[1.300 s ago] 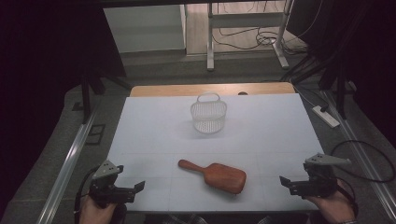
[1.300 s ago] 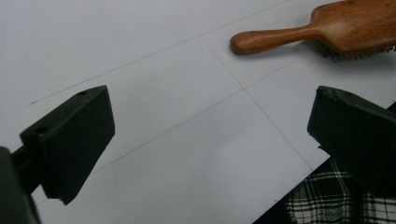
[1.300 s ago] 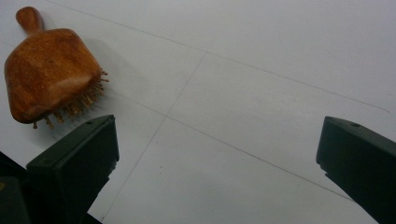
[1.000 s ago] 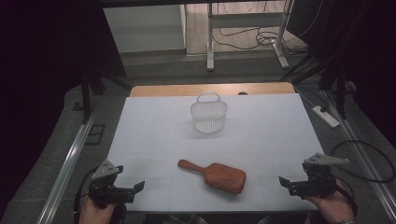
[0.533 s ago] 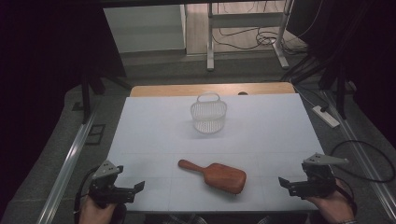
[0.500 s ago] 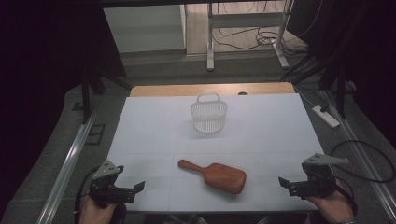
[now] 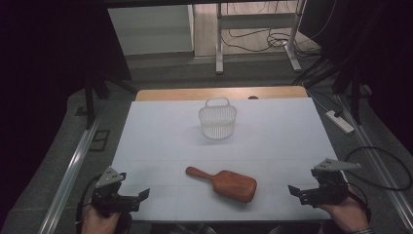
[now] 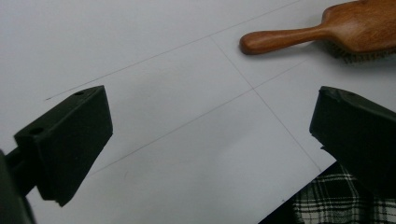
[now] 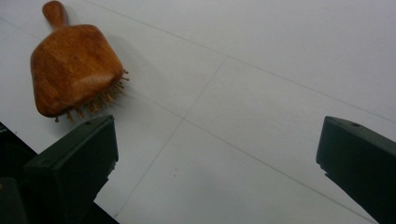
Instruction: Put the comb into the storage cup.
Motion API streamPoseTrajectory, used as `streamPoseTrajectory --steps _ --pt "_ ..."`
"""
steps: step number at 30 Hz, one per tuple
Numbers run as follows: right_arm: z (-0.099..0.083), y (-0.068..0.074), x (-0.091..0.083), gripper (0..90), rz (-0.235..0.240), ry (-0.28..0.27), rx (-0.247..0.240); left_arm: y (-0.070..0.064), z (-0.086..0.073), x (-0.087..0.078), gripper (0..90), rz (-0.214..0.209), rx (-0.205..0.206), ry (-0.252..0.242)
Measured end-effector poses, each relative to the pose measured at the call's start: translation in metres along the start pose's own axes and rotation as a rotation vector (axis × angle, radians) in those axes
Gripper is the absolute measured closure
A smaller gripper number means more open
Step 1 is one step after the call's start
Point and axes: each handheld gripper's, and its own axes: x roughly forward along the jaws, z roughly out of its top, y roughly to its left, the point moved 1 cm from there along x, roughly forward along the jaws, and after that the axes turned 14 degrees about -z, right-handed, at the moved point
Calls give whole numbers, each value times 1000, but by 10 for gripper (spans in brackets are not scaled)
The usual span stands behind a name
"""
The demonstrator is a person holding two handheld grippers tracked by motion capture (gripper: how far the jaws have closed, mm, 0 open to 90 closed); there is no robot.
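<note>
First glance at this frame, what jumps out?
The wooden hairbrush lies bristles down near the front middle of the white table, handle pointing left. Behind it, near the table's centre, a small white basket stands upright. The left gripper and right gripper sit open at the front corners, holding nothing.

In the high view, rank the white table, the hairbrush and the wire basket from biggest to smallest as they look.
1. White table, by far the largest.
2. Wooden hairbrush, longest of the two small things.
3. White wire basket, which looks smaller, though it stands farther from the camera, so this last ranking is unsure.
</note>
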Motion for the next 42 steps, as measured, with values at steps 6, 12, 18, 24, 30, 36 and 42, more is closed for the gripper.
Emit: streamPoseTrajectory --steps 6,12,18,24,30,36,42 --pt "4 1 3 0 46 -5 -11 0 0 2 3 -3 6 14" --pt "8 3 6 0 70 -8 -36 0 0 2 4 -5 3 18" --pt "18 8 9 0 102 -23 -42 1 0 2 5 -17 -4 12" --pt "24 10 12 0 115 -28 -39 2 0 2 7 -18 -6 9" --pt "33 17 16 0 135 -28 -59 2 1 2 7 -18 -2 12" --pt "42 24 22 0 145 -13 -98 2 1 2 7 -21 -4 10" --pt "50 32 28 0 161 -3 -121 2 1 2 8 -25 -7 6"
